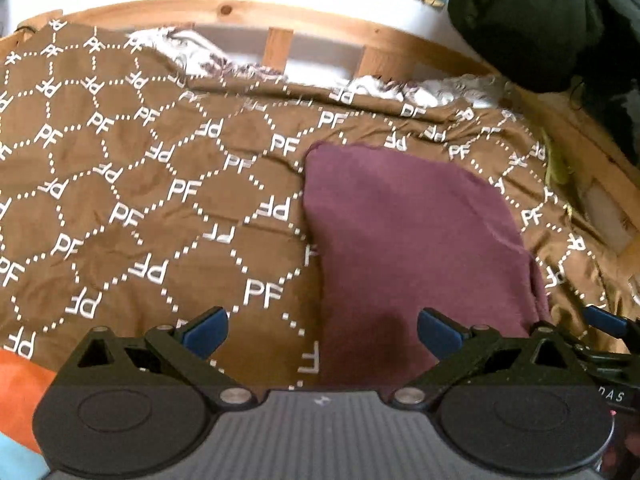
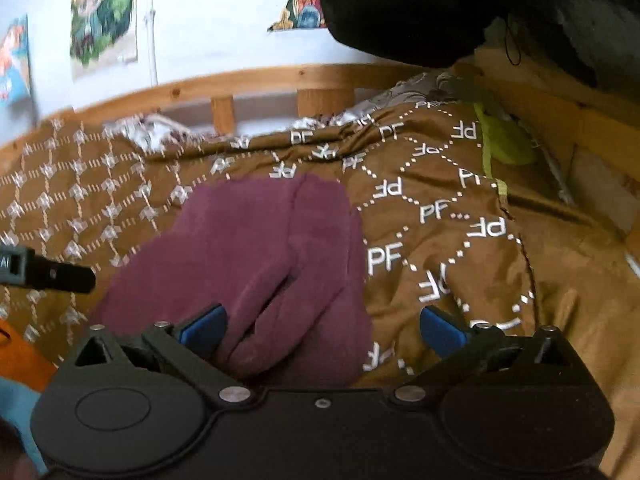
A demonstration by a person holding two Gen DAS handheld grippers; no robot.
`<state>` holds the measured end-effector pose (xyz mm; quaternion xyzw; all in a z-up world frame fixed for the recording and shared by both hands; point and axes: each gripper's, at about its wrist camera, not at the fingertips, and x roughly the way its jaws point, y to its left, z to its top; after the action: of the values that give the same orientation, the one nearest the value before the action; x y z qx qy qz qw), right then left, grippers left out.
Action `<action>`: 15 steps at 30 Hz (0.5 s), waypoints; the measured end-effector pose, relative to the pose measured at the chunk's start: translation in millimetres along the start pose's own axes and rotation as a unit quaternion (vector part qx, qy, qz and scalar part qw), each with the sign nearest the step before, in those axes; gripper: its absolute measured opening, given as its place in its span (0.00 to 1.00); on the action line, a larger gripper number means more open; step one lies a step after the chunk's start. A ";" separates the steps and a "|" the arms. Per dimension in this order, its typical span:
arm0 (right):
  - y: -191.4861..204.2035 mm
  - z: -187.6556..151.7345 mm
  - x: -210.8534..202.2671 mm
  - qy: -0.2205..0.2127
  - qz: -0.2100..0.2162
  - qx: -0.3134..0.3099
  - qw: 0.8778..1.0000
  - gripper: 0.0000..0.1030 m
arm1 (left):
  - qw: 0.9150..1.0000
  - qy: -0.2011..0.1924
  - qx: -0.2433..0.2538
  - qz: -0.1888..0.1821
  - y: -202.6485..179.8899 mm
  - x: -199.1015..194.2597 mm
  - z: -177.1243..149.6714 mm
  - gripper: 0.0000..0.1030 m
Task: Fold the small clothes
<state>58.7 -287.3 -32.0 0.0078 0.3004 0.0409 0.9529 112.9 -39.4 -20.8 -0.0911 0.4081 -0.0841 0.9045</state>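
Brown patterned bedspread (image 1: 132, 184) over a wooden bed frame (image 1: 280, 46) serves as our work surface. We see the maroon garment (image 1: 412, 236) lying folded on it, just ahead of both tools; doubled layers show at its near edge in the right wrist view, so we judge a fold complete. Left gripper (image 1: 322, 332) and right gripper (image 2: 322, 330) both stand wide open with nothing held, the 2 apparently clear of the cloth so the fold can rest
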 end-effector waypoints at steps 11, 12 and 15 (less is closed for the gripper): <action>-11.3 -17.1 12.6 0.050 -0.061 -0.027 0.997 0.99 | 0.999 0.036 0.024 0.018 -5.6 19.6 -12.8 0.99; -13.8 -16.4 11.8 0.048 -0.054 -0.018 0.997 0.99 | 0.999 0.038 0.027 0.019 -5.7 21.2 -13.4 0.99; -18.0 -12.7 6.9 0.031 -0.036 -0.005 0.999 0.99 | 0.998 0.040 0.036 0.020 -7.3 24.6 -17.0 1.00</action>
<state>58.3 -304.7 -47.1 -0.0092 0.3294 0.0080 0.9441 115.6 -53.6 -47.9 -0.0470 0.4428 -0.0836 0.8915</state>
